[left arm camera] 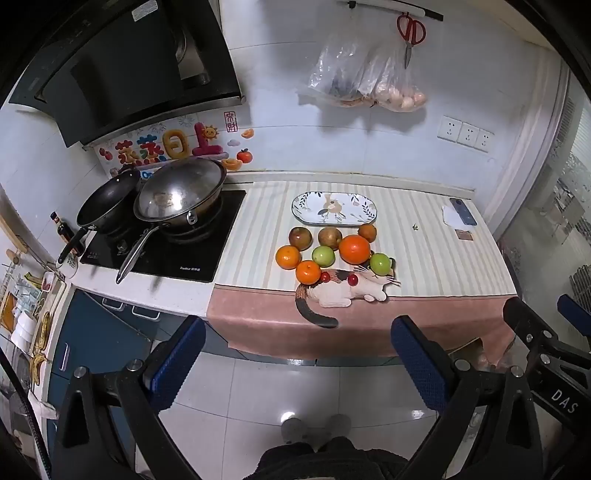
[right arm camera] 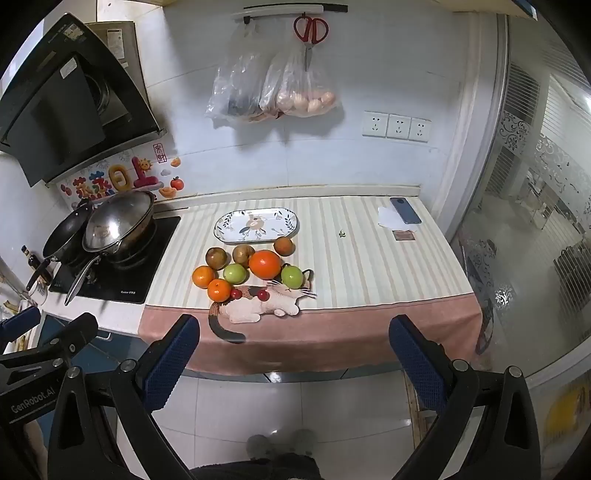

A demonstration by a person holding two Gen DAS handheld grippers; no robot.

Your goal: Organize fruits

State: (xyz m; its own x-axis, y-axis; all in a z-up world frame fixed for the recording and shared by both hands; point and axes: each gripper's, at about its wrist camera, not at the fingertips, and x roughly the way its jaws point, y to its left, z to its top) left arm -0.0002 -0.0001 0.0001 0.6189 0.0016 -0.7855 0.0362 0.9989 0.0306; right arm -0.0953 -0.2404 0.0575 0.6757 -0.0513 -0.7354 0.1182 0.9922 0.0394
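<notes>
Left wrist view: nothing sorted yet.
My left claw (left arm camera: 297, 354) and right claw (right arm camera: 293, 354) hang released; fruits (left arm camera: 334, 254) crowd the surface (left arm camera: 443, 258), plate (left arm camera: 334, 209) at twelve o'clock bare.

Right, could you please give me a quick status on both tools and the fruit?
Left tool and right tool open, empty, short of the counter. Fruit loose on the cloth; plate behind it bare. Nothing in the way.

Striped cloth (right arm camera: 369, 254): showing cream and beige bands, pink hem. Oval plate (right arm camera: 256, 225): carrying white ground, dark leaf sprigs, a brown bird. Large orange (right arm camera: 264, 264): glowing deep orange. Green apple (right arm camera: 291, 277): showing pale green. Cat-shaped mat (right arm camera: 258, 304): wearing calico patches. Scissors (right arm camera: 311, 29): showing red handles.
</notes>
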